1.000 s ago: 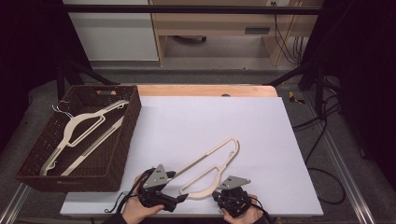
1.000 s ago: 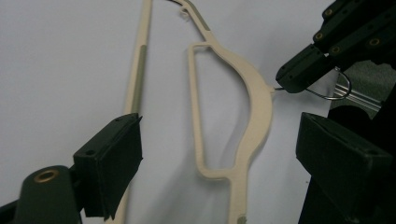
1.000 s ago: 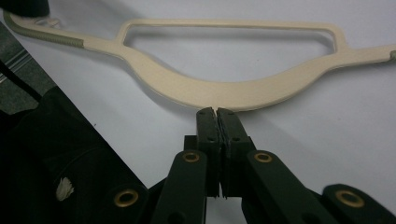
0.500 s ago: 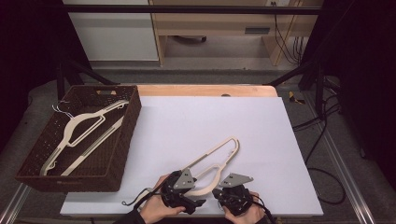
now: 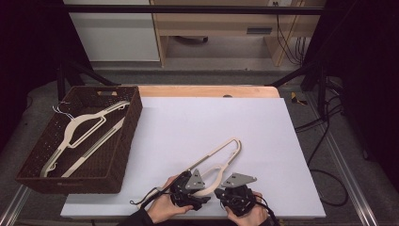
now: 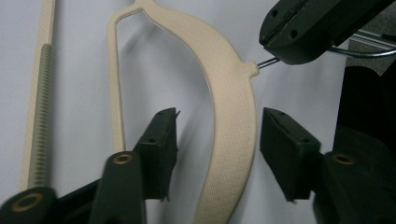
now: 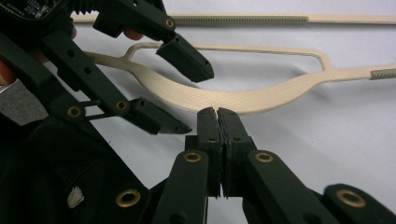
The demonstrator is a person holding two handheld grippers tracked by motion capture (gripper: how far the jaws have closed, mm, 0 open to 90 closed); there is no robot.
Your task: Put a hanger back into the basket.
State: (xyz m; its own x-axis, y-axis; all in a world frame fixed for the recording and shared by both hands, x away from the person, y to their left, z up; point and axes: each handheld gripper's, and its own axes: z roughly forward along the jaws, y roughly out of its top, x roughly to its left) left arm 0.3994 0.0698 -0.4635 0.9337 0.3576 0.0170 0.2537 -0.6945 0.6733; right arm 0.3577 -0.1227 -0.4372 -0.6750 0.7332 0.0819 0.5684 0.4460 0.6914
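High view first: cream hanger (image 5: 221, 157) flat on the white table (image 5: 263, 127), near edge, right of centre, long bar running far-right toward its looped end, curved shoulder down by both hands. Left gripper (image 5: 192, 195) right at that shoulder, right gripper (image 5: 235, 197) just beside it on the right. Further left, a dark wicker basket (image 5: 123, 141) holding two more hangers (image 5: 82, 129), well apart from the action. Left gripper view now: jaws spread wide, straddling the curved shoulder (image 6: 231, 116), one on each side, neither pad touching yet; ribbed bar (image 6: 41, 102) off to the left, and the metal hook wire (image 6: 267, 62) poking out just under the other gripper's tip. Right gripper view: jaws pressed together with no visible gap, tips at the near edge of the shoulder (image 7: 219, 101); pinching the wire or simply closed, cannot tell from here. Likely step: a grab on the shoulder with the left. To do it well: stay centred over the broad textured band, get low enough that both pads meet the edges squarely, close evenly, not on the thin inner rail where a slip or twist seems likely. Worth watching too: clearance between the two grippers, very tight there.
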